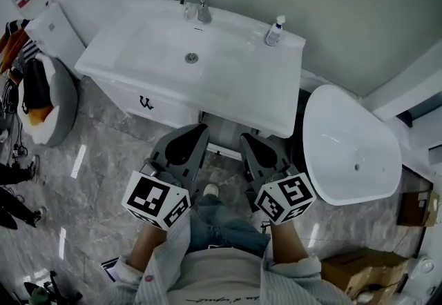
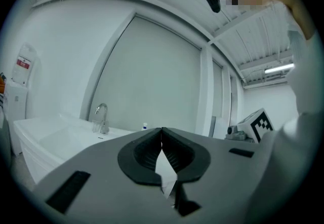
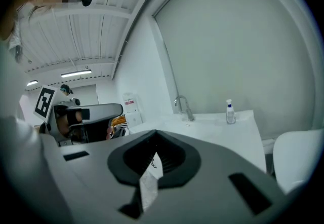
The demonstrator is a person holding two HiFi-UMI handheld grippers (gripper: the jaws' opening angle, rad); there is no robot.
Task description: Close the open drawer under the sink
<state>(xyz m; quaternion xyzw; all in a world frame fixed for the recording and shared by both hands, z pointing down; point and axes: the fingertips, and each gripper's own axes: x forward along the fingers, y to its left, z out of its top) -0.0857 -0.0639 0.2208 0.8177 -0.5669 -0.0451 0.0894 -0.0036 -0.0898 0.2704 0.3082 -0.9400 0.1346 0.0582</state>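
- Left tongs point(image 1: 201, 129) are pinched shut, tips meeting on nothing; right tongs point(image 1: 246, 138) are the same.
- Both point side by side at the cabinet below the sink point(image 1: 228, 98).
- The drawer point(image 1: 148, 103), with its dark handle, sits under the sink's left half, near the left tongs.

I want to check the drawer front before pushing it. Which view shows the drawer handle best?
The head view: the dark handle shows plainly on the white drawer front under the sink. The left gripper view shows the sink but no handle; the right gripper view gives at most a speck between its jaws.
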